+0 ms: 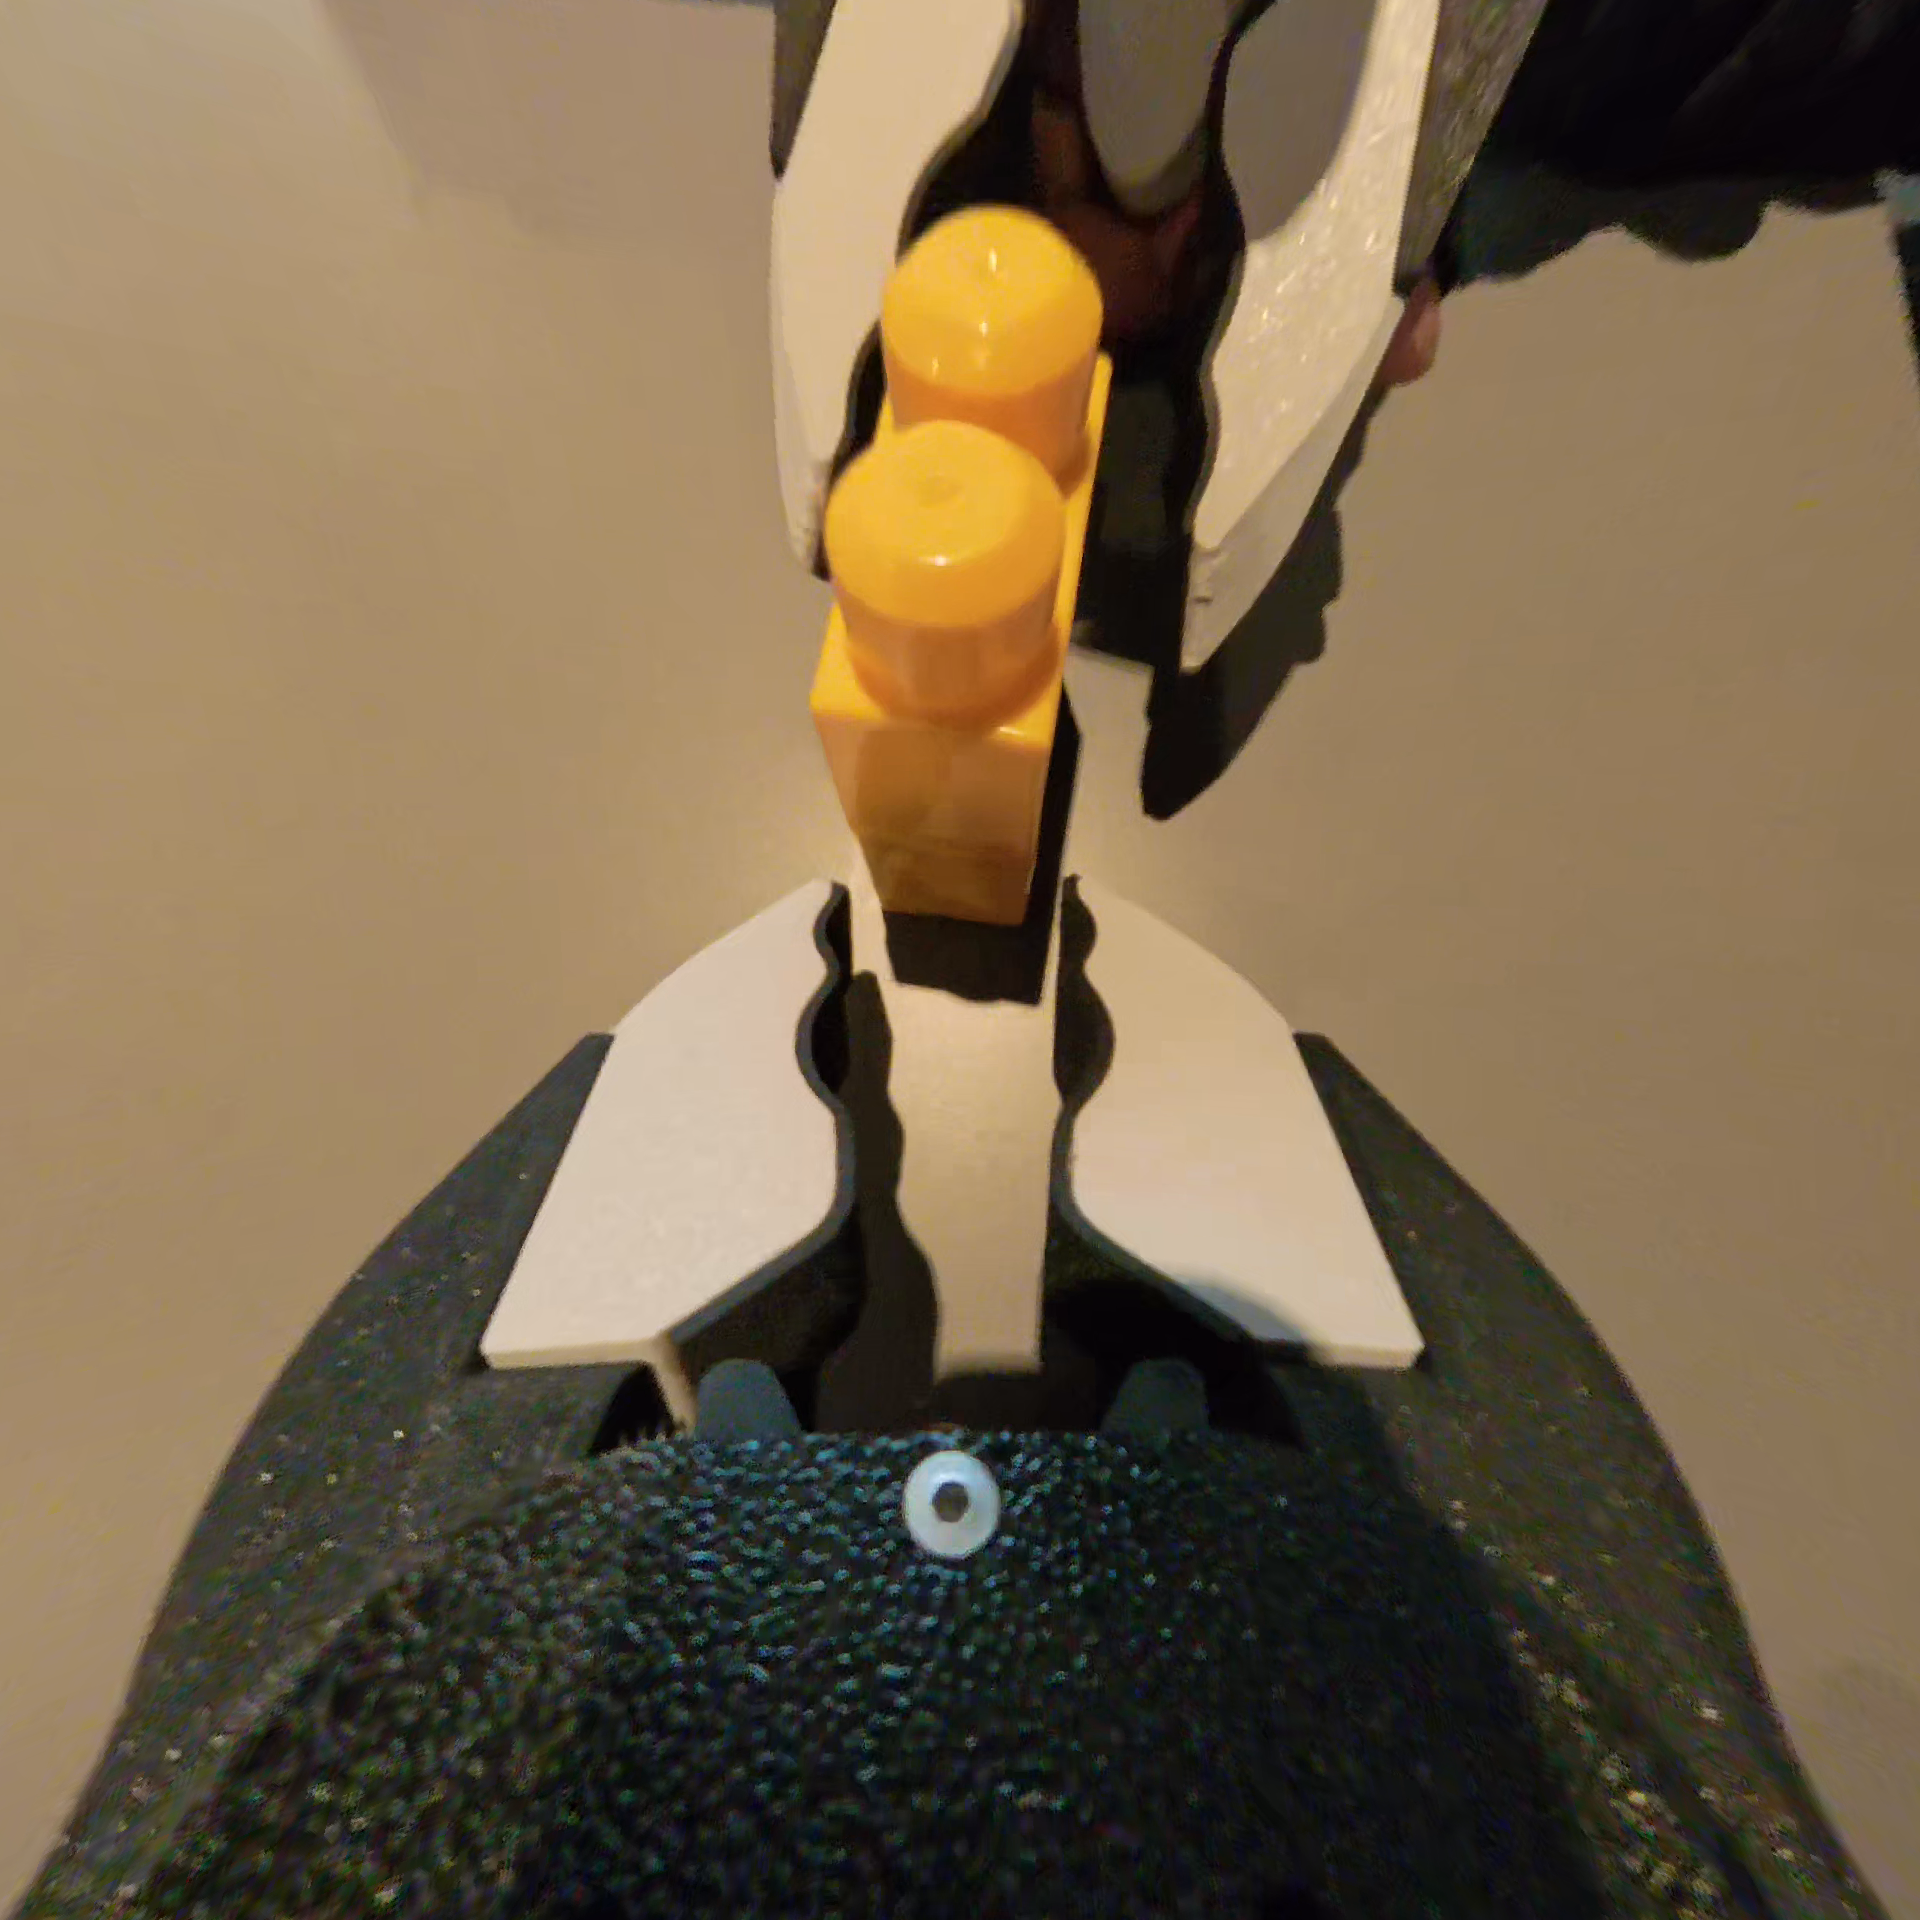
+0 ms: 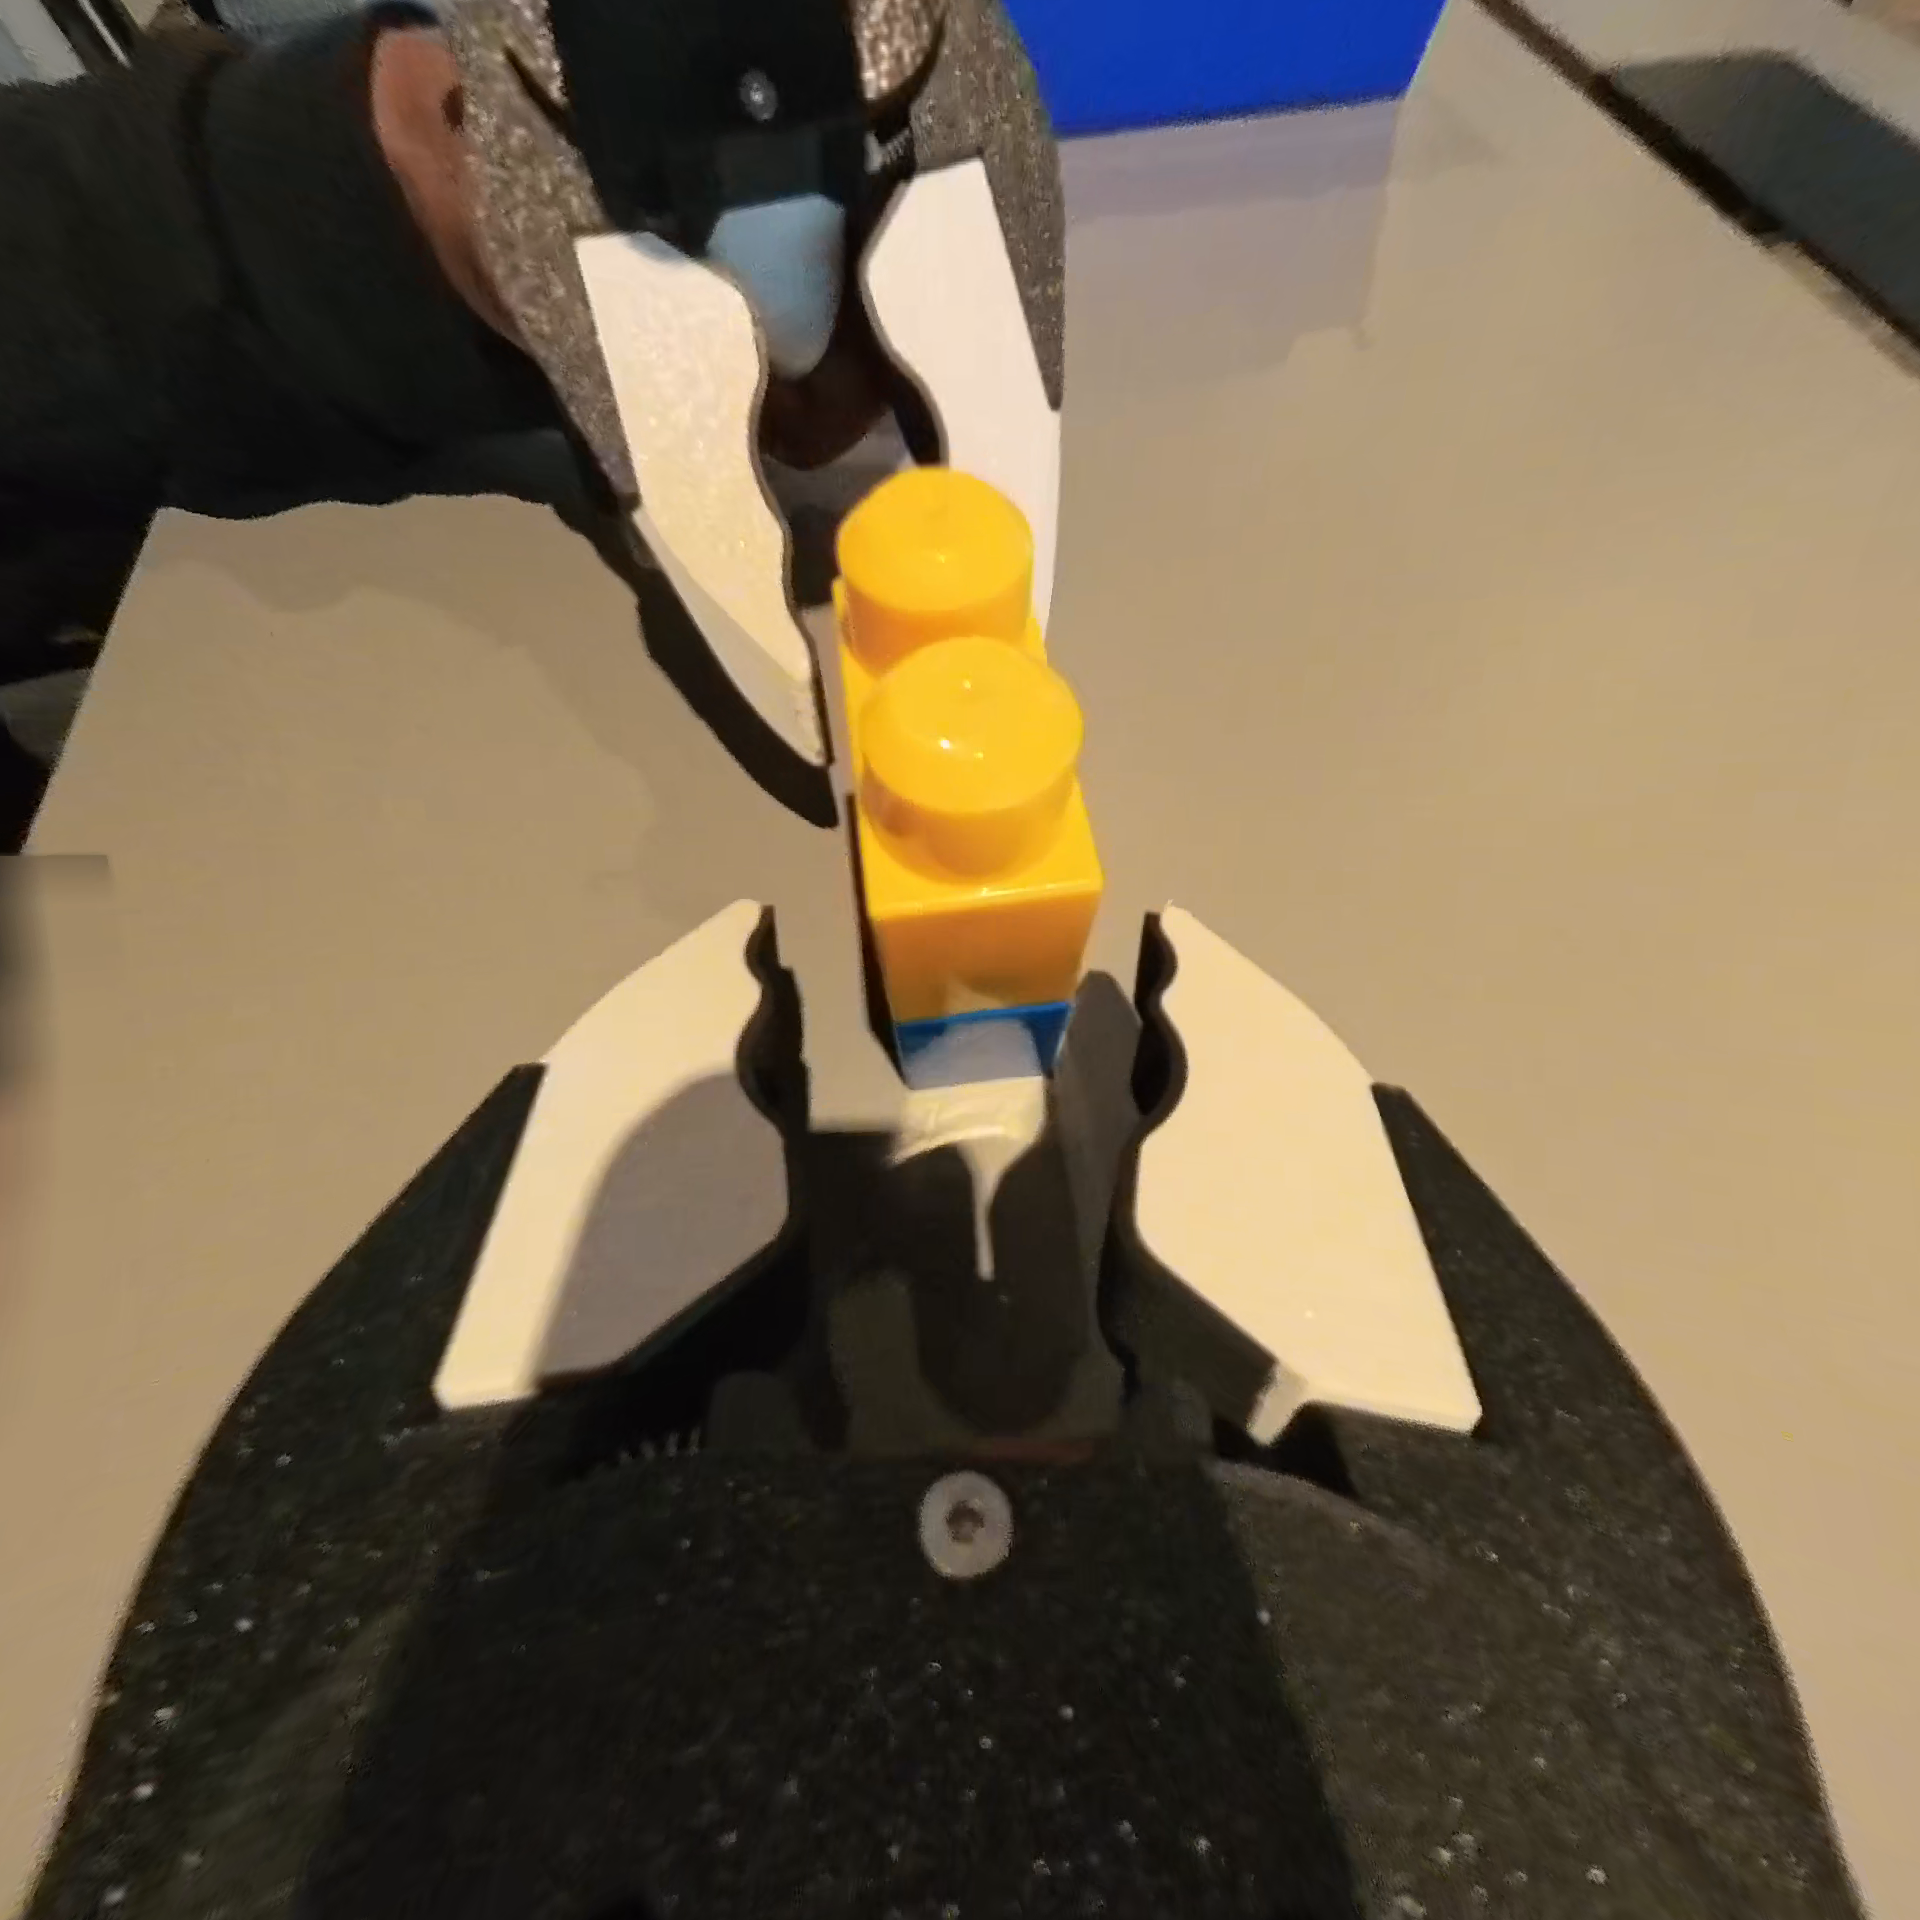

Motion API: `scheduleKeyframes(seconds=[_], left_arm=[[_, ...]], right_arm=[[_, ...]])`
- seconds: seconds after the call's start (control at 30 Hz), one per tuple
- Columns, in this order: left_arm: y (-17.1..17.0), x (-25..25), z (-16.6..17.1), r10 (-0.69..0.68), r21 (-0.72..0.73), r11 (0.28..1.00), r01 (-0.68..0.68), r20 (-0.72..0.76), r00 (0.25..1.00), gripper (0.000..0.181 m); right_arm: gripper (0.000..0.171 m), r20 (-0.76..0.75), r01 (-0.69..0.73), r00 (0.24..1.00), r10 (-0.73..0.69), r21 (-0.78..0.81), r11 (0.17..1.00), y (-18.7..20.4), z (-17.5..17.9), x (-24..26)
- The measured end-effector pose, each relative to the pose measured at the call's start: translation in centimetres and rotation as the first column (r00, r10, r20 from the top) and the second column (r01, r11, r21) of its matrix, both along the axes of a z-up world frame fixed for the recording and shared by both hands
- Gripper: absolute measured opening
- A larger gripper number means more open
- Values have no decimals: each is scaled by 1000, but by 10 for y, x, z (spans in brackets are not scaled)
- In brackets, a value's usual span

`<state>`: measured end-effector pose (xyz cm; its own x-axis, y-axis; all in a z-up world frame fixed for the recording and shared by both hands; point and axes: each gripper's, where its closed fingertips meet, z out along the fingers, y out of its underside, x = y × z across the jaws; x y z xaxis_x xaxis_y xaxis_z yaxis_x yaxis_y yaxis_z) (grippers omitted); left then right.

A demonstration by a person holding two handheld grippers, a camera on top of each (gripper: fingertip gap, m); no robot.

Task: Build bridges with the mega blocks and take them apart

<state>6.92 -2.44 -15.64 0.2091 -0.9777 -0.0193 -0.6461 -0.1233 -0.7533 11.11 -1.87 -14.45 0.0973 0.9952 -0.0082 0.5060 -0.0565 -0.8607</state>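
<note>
Now, the stage: we judge the task to be mid-way through a join or a split. No finished bridge shows in either view, and we cannot tell which of the two it is.
Task's thing: a yellow two-stud plastic block sits in the middle between both tools, studs up and long axis running near to far. A small blue plastic block is pressed on under its near end in the right wrist view.
Left tool: our left tool is clamped on one end of the yellow two-stud plastic block, its pale fingers pressed against both sides. The right wrist view shows the same grip from the far side.
Right tool: our right tool has its jaws spread, with a gap to the yellow two-stud plastic block on the left and its right pad close to the small blue plastic block. It grips nothing, as far as we can see.
Surface: the plain beige surface lies under everything. We cannot tell whether the stack rests on it or hangs just above it.
Far end: a large blue box stands at the far edge, well apart from the blocks.
Done: two blocks are mated, at most one pier of a bridge.
Left to do: if we are building, a second pier and a spanning piece are still wanted. If we are dismantling, this last pair must be pulled apart, likely with the right tool closing on the small blue plastic block.
Unseen: other blocks, if any, lie outside both views.
</note>
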Motion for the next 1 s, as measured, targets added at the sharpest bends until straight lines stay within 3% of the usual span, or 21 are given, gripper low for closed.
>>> scheduleKeyframes(seconds=[0.23,0.33,0.57,0.8,1.0], left_arm=[[-3,10,35,-28,-7,1000,31,240,970,36],[-1,13,31,-27,5,1000,26,223,974,35],[2,12,27,-19,10,1000,17,226,974,25],[1,18,28,-43,-43,997,58,278,960,42],[-1,23,20,-68,-3,997,71,246,967,35]], right_arm=[[50,-122,4,993,1,36,999,0,24,-2],[37,-117,4,993,0,35,999,0,21,-3],[37,-107,-7,994,9,16,1000,-1,20,-2],[37,-105,-29,994,30,6,1000,-4,20,-3],[37,-106,-40,994,39,-1,999,-5,20,-3]])
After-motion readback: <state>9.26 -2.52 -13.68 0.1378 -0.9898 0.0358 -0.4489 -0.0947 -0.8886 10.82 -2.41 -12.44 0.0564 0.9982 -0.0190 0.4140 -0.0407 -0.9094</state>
